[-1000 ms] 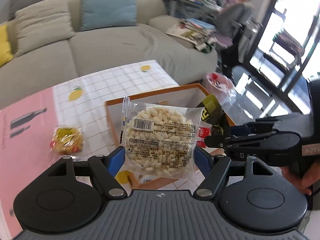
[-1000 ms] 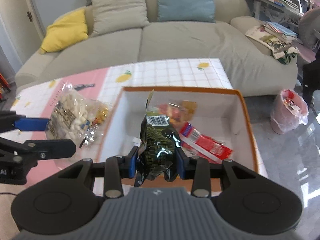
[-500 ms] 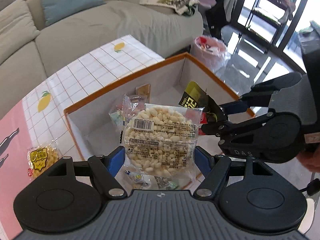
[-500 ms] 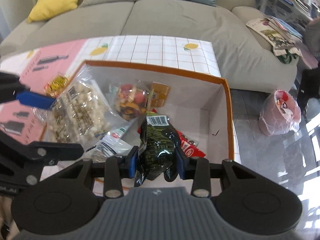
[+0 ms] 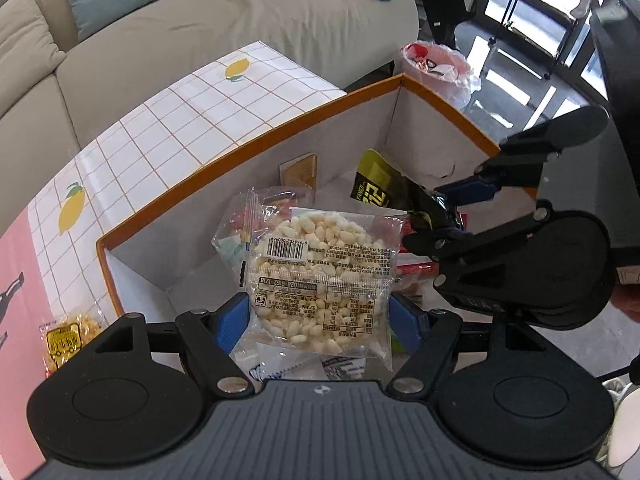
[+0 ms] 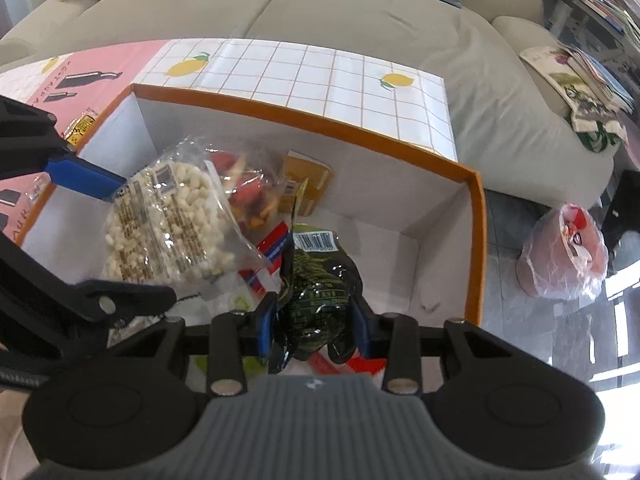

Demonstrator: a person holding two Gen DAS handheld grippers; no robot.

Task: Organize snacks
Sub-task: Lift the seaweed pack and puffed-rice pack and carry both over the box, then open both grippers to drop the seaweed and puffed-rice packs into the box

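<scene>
A grey sofa (image 5: 248,20) stands behind a worktop (image 5: 192,108) covered in a lemon-print cloth. On it sits an orange-rimmed box (image 6: 474,240) already holding several snacks. The left claw (image 5: 320,312) grips a clear pack of puffed rice (image 5: 320,276) by its sides and holds it above the box. Beside it, the right claw (image 6: 314,324) is clamped on a dark green packet (image 6: 316,292), also over the box. A yellow snack bag (image 5: 68,338) lies on the worktop outside the box's left wall.
</scene>
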